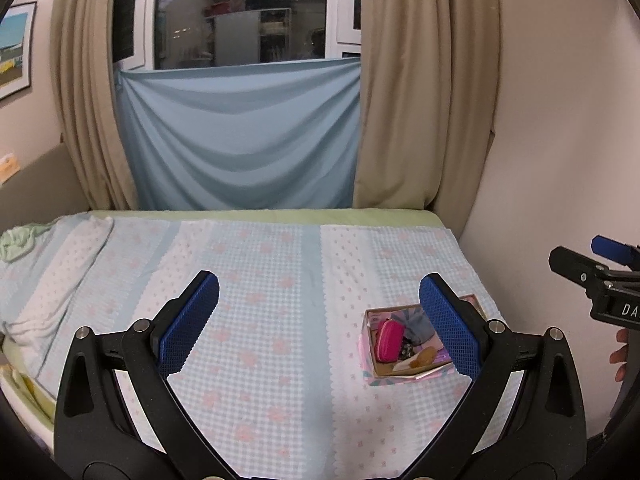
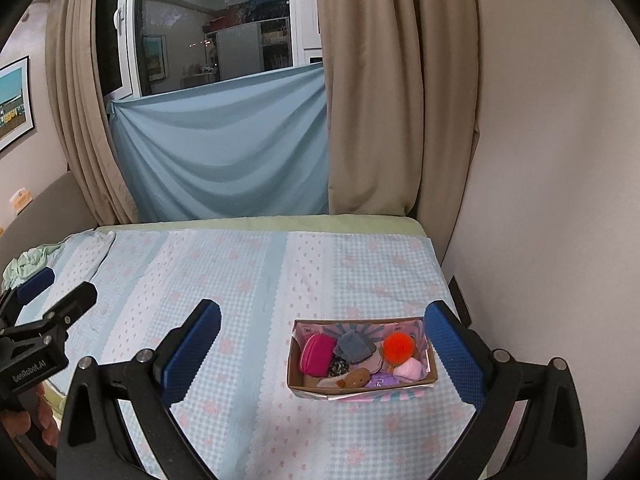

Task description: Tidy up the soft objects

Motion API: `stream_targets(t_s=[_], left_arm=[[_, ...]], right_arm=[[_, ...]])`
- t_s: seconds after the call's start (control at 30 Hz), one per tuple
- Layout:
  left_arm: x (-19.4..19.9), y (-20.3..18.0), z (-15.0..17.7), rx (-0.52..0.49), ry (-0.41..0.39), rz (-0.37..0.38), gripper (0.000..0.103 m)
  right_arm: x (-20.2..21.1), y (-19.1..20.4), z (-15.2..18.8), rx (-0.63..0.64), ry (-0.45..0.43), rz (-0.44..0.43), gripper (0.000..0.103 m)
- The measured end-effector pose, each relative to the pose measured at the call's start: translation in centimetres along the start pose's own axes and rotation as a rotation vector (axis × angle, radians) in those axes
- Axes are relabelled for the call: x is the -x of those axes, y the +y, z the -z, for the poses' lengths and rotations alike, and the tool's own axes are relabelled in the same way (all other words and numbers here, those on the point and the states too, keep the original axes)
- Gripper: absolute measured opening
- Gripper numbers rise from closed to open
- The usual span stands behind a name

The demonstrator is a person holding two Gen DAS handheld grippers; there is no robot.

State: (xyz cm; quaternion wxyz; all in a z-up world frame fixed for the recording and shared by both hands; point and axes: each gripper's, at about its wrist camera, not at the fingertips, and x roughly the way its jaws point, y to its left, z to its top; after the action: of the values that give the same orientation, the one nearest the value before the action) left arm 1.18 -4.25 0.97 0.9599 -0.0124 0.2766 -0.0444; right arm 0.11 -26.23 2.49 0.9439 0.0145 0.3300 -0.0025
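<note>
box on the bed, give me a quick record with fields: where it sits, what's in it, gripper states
surface: bed cover, checked pale blue with pink flowers
box: open cardboard box, on the cover near the wall side
contents: pink zip pouch, grey-blue cloth, orange pompom, pale pink soft piece, small brown plush
left gripper: open, empty
right gripper: open, empty

- box (image 2: 362, 390) on bedspread (image 2: 248, 280), right side, near wall (image 2: 560, 160)
- pouch (image 2: 318, 353) in box, left end
- pompom (image 2: 398, 346) right of pouch
- curtains (image 2: 400, 100) behind bed
</note>
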Motion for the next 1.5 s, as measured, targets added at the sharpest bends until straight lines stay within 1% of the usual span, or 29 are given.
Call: stream_targets(t_s=[0.33,0.7,1.07,1.5], left_arm=[[0.5,-0.6,-0.2,-0.021,-0.019,-0.001,0.1],[0.6,-0.1,-0.2,-0.014,-0.023,0.009,0.1],[0.9,-0.1,-0.2,-0.012,-0.027,0.002,0.1],[1.0,-0.4,0.2,-0.011,-0.028,0.003,0.1]], right_arm=[[0.2,-0.3,-0.2,-0.003,-0.01,0.007,0.101],[0.3,-0.1,0.0,-0.003,-0.012,0.01,0.101],[0.6,0.0,0.1,-0.001,-0.031,0.01,0.101],[0.9,-0.2,0.2,-0.001,-0.033,0.016,0.101]])
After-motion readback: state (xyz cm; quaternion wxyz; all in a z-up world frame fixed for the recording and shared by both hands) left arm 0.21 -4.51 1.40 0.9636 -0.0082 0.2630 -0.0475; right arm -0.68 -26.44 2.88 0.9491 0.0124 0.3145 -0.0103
